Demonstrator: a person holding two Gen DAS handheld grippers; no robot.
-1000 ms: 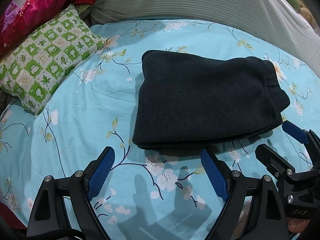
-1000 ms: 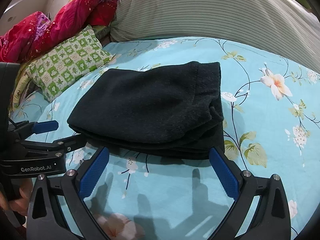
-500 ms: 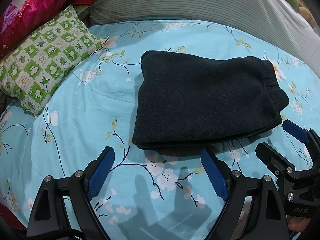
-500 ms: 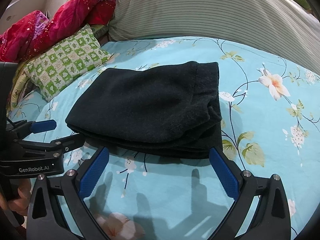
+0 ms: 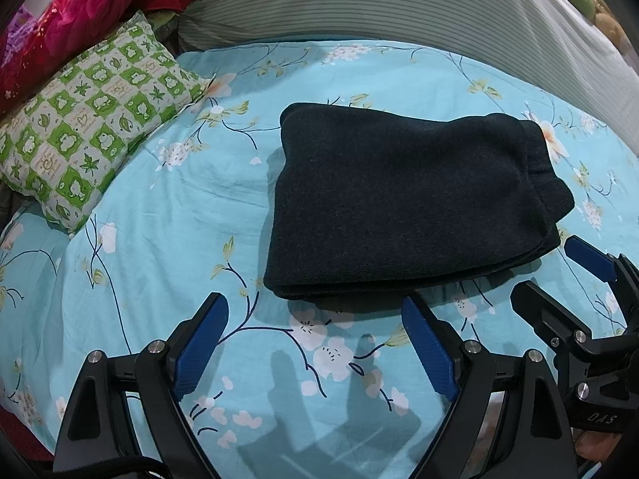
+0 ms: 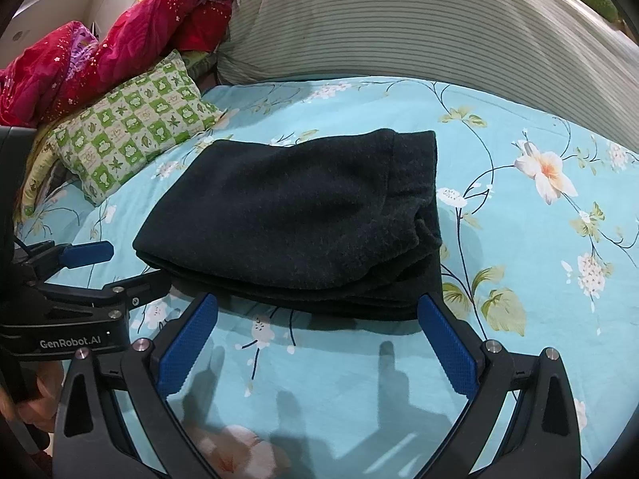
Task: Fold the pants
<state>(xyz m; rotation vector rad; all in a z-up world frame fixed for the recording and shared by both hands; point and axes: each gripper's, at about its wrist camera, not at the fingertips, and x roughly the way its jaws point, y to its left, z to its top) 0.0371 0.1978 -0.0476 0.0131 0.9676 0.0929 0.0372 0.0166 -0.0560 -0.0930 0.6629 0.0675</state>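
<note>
Left wrist view: the left hand-held gripper (image 5: 315, 343) stands spread apart and empty, just short of the folded dark pants (image 5: 407, 203) lying on the floral bed sheet (image 5: 159, 215). Right wrist view: the right hand-held gripper (image 6: 319, 343) is likewise spread apart, near the pants' (image 6: 295, 215) front edge.

My left wrist camera looks forward and down along its fingers (image 5: 201, 331) at the bed (image 5: 167, 207), close above it, from the near-left side of the folded pants (image 5: 407, 199). My right wrist camera faces likewise along its fingers (image 6: 447, 343), from the near-right. Both views share the pants (image 6: 295, 207), the green checked pillow (image 5: 92, 119) and the striped pillow (image 6: 399, 28); each also sees the other gripper at its frame edge.
</note>
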